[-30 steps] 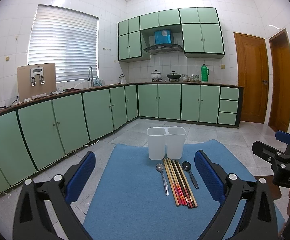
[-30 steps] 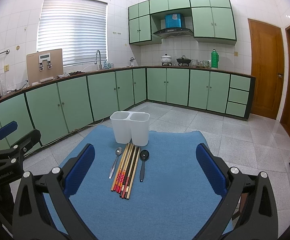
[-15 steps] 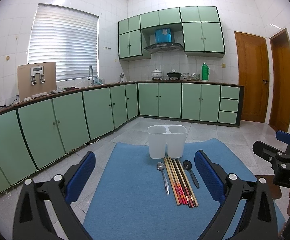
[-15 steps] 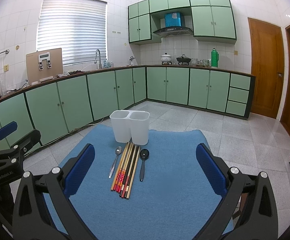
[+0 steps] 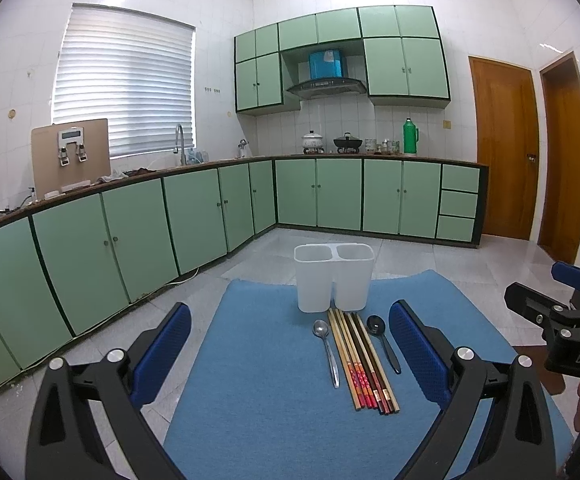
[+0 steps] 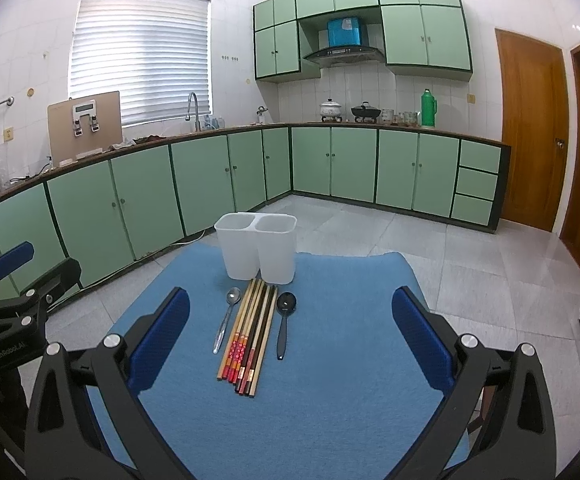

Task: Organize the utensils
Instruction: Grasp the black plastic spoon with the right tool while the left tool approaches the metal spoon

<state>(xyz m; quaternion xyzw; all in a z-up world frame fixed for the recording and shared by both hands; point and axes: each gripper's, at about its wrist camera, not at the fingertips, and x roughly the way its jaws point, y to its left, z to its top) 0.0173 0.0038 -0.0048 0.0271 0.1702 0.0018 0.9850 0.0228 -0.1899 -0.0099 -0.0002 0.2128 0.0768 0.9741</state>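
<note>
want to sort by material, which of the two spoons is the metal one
The shiny silver spoon, lying left of the chopsticks. The other spoon, to the right of the chopsticks, is matte black all over.

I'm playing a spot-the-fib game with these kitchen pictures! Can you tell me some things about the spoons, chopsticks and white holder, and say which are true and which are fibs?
1. Both compartments of the white holder are empty. True.
2. The chopsticks stand inside the holder. False: they lie flat on the blue mat.
3. The black spoon lies right of the chopsticks. True.
4. The left gripper holds the silver spoon. False: it is open and empty.
5. The right gripper is open. True.
</note>
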